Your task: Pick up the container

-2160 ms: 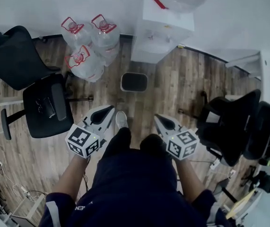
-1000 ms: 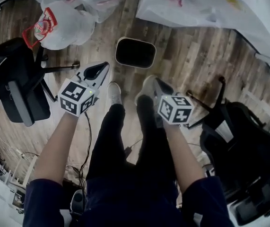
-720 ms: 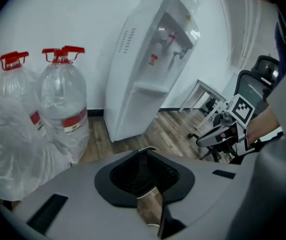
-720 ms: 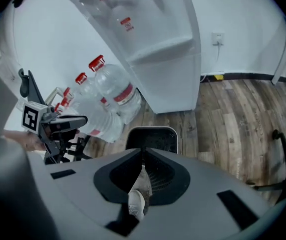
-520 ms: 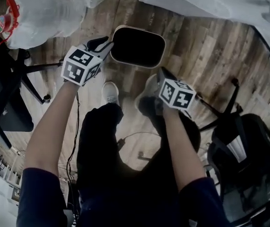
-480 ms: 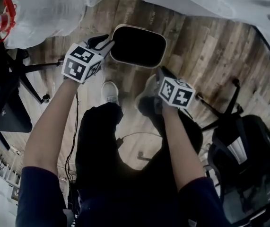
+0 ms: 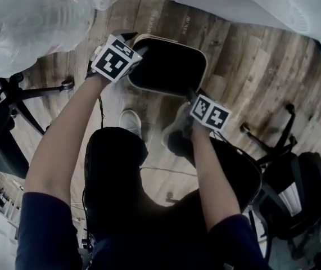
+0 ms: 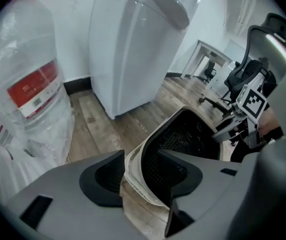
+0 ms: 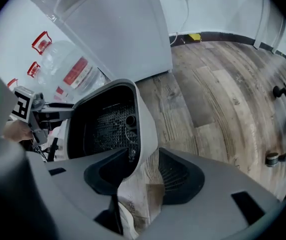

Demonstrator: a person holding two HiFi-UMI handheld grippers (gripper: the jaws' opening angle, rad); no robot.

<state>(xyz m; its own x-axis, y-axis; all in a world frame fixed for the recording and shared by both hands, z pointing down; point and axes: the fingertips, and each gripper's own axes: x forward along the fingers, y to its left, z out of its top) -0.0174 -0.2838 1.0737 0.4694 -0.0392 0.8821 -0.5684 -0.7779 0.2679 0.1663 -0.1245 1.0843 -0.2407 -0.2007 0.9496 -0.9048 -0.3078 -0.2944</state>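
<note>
The container (image 7: 204,61) is a white bin with a black mesh inside, standing on the wood floor. My left gripper (image 7: 139,45) is at its left rim. In the left gripper view the white rim (image 8: 132,176) passes between the jaws of the left gripper (image 8: 140,171), which are opening and stand a little apart from it. My right gripper (image 7: 191,94) is at the near right rim. In the right gripper view the bin's wall (image 9: 145,124) runs between the jaws of the right gripper (image 9: 144,176), which are also opening, one inside and one outside.
Large clear water bottles (image 7: 31,21) (image 8: 22,84) stand to the left of the bin. A white cabinet (image 8: 132,44) (image 9: 112,29) rises behind it. Black office chairs stand at the right (image 7: 295,179) and left (image 7: 14,94). The person's shoe (image 7: 129,120) is near the bin.
Both grippers have moved forward and down to the bin's rim, the left to its left side, the right to its near right side. Their jaws have gone from shut to open around the rim.
</note>
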